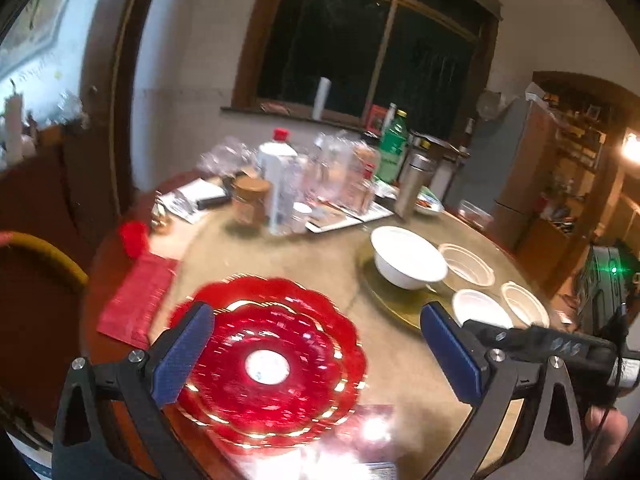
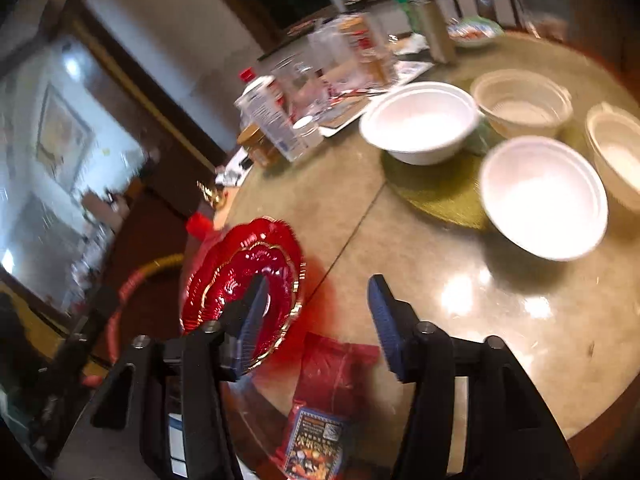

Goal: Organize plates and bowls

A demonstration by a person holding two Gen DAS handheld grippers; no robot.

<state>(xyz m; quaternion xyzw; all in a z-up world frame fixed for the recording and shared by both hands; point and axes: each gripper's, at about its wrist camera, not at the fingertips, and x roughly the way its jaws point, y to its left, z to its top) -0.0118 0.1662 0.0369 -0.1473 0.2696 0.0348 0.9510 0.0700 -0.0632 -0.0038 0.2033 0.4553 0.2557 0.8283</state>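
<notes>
Left wrist view: left gripper (image 1: 316, 344) jaws wide, empty, above red plates (image 1: 268, 360).
Right gripper (image 2: 316, 332): parted, empty.
Next: approach nearest white bowl (image 2: 544, 196) squarely, pinch rim.

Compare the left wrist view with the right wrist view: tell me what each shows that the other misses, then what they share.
Only the left wrist view shows the dark window, the steel-grey refrigerator and the flat red cloth beside the plates.

Only the right wrist view shows the colourful printed packet at the table's near edge.

Both show the stacked scalloped red glass plates, the large white bowl on the round gold mat, the smaller white bowls, and the red-capped white bottle. The left gripper and right gripper are open and empty.
</notes>
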